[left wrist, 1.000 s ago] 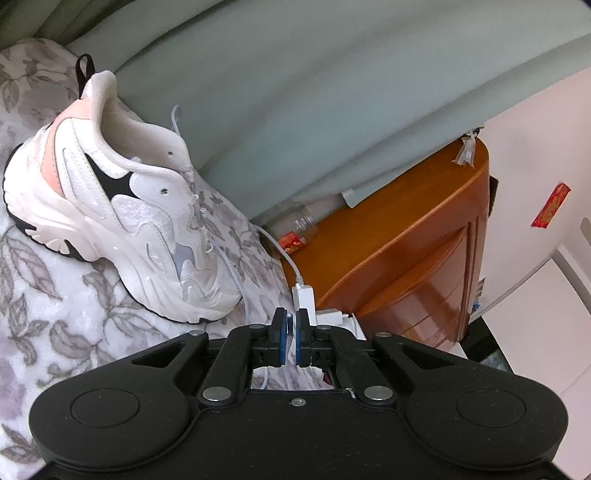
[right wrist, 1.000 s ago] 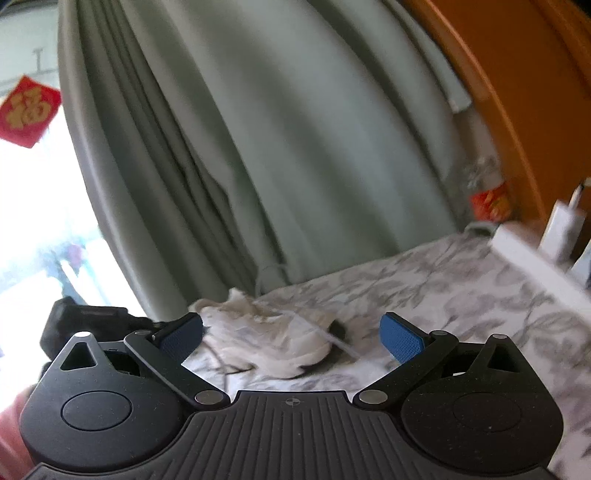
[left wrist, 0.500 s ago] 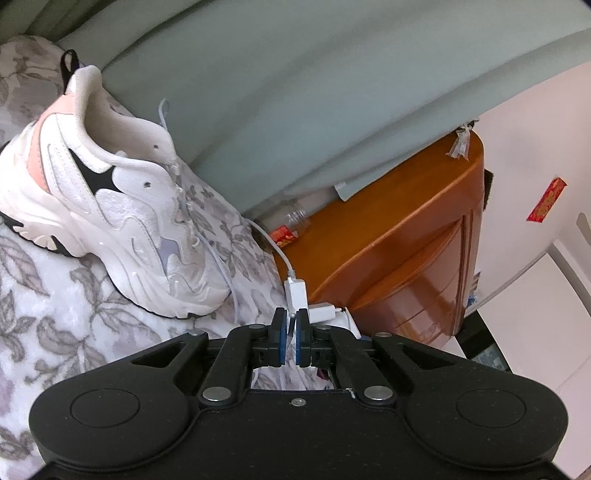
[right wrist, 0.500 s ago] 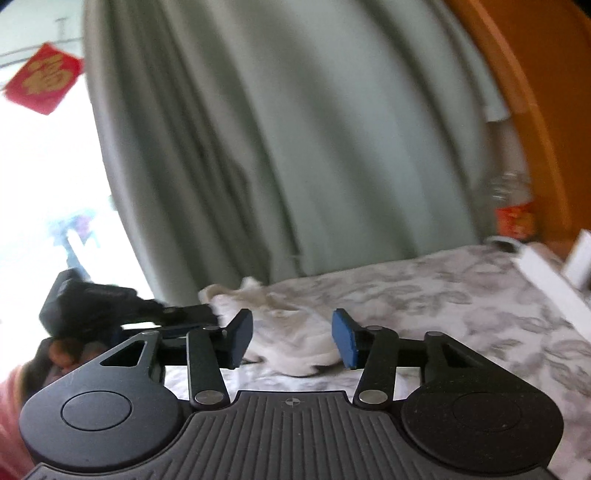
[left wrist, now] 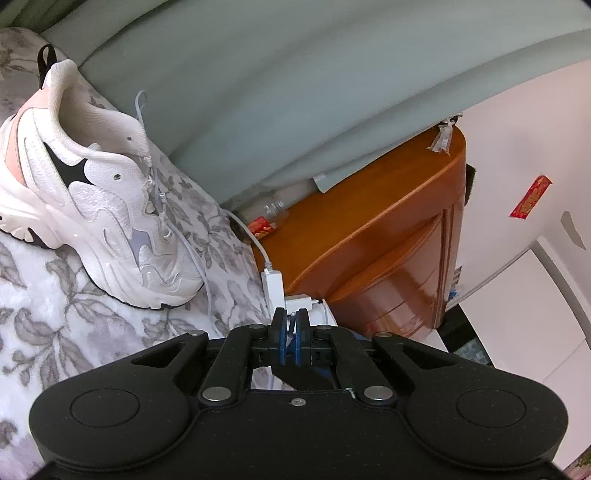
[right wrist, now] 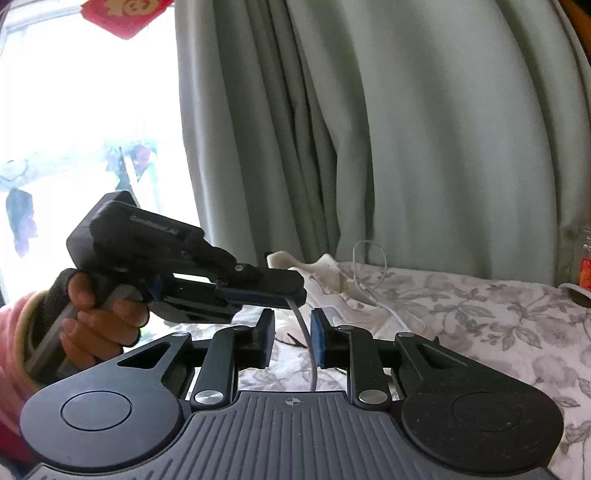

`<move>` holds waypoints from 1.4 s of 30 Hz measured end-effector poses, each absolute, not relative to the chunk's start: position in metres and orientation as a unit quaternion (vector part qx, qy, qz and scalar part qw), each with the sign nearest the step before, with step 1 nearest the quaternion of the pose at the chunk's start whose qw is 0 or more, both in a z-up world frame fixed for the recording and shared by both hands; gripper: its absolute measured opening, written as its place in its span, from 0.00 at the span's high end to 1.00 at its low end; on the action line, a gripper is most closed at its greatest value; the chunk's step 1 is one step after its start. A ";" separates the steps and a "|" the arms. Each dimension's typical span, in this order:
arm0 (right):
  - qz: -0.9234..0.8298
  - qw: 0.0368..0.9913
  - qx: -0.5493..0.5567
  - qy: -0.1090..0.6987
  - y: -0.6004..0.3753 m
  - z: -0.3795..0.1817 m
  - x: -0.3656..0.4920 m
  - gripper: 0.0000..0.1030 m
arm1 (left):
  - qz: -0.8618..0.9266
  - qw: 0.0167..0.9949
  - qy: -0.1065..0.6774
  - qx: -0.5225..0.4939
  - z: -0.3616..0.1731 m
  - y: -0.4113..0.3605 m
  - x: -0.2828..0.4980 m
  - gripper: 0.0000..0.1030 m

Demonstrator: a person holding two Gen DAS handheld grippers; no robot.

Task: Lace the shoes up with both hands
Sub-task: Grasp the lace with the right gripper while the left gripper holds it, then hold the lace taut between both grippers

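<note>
The left gripper (right wrist: 291,295) gripped the lace (right wrist: 306,339) taut from the shoe (left wrist: 99,206) so the right gripper (right wrist: 293,341), jaws just closing around it but not yet pressing, could take it.

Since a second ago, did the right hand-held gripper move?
Yes. The right hand-held gripper swung left: the curtain slid right in its view, and its jaws have been closing around the lace.

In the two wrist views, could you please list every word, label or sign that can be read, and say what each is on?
Nothing can be read for certain.
Red hanging at the window: gold character, cropped, unreadable.
Left gripper, embossed line on its body: too small.
Bottle label: blurred.
Red paper on the wall: gold marks, too small.
</note>
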State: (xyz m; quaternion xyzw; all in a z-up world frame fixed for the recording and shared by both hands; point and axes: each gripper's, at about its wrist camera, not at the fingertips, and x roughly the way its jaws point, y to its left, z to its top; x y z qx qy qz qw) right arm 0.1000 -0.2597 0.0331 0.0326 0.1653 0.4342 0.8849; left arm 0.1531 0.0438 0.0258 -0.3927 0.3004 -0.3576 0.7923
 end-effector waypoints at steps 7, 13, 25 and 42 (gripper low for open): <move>0.435 0.884 0.037 0.169 -0.263 0.033 0.097 0.98 | -0.356 0.790 0.304 -0.396 0.023 0.043 0.153 1.00; 0.436 0.881 0.034 0.177 -0.264 0.035 0.095 0.98 | -0.349 0.793 0.300 -0.400 0.023 0.048 0.152 1.00; 0.438 0.880 0.030 0.182 -0.266 0.034 0.092 0.97 | -0.342 0.772 0.315 -0.433 0.014 0.049 0.156 1.00; 0.441 0.882 0.048 0.158 -0.270 0.041 0.089 0.98 | -0.346 0.740 0.331 -0.473 0.003 0.052 0.159 1.00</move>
